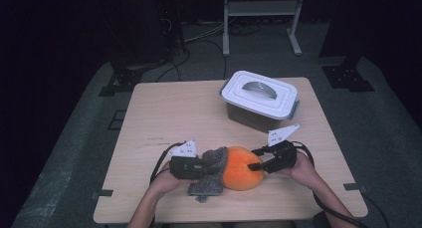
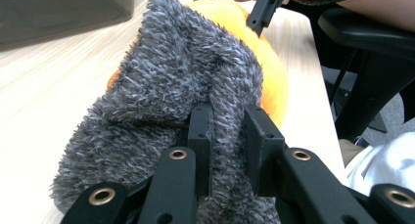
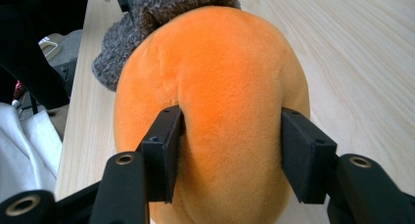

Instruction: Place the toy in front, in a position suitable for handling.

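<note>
On the light wooden table point(image 1: 164, 113), the round orange plush toy point(image 1: 242, 168) lies near the front edge, at about 6 o'clock. The fuzzy grey knitted sock point(image 1: 211, 171) touches it at 9 o'clock. The left gripper point(image 2: 230, 136) has its fingers pinching a fold of this sock. The right gripper point(image 3: 230, 150) squeezes the plush toy between its fingers from 3 o'clock. A white plastic box with lid point(image 1: 260, 99) stands well apart at 1 o'clock.
</note>
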The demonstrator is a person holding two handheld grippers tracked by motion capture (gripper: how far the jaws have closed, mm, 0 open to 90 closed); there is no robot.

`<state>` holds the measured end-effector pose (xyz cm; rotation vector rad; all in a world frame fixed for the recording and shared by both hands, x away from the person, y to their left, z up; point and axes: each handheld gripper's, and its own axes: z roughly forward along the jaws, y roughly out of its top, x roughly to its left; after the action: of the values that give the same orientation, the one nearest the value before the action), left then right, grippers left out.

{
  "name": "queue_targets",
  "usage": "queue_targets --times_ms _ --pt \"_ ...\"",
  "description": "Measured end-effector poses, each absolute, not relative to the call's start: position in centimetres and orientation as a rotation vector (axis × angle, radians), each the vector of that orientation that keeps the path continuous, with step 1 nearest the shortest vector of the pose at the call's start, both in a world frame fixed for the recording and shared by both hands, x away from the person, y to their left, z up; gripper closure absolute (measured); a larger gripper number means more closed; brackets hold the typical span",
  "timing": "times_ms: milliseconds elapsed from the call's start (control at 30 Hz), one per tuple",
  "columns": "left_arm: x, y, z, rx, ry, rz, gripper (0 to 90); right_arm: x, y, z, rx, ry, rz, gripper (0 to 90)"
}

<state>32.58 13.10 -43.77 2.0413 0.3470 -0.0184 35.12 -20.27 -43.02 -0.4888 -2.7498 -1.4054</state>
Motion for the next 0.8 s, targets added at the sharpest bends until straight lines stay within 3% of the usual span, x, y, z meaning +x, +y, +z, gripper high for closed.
queue_targets --times_ms 467,800 --pt "31.5 10.8 -42.1 1.999 0.224 -0.046 75.3 34.3 -19.1 -42.7 -0.452 -2.792 -1.416 44.4" --pt "32.4 12.3 -43.2 2.029 0.299 -0.031 75.3 34.6 -19.6 -42.7 -0.443 -2.779 -1.408 44.7"
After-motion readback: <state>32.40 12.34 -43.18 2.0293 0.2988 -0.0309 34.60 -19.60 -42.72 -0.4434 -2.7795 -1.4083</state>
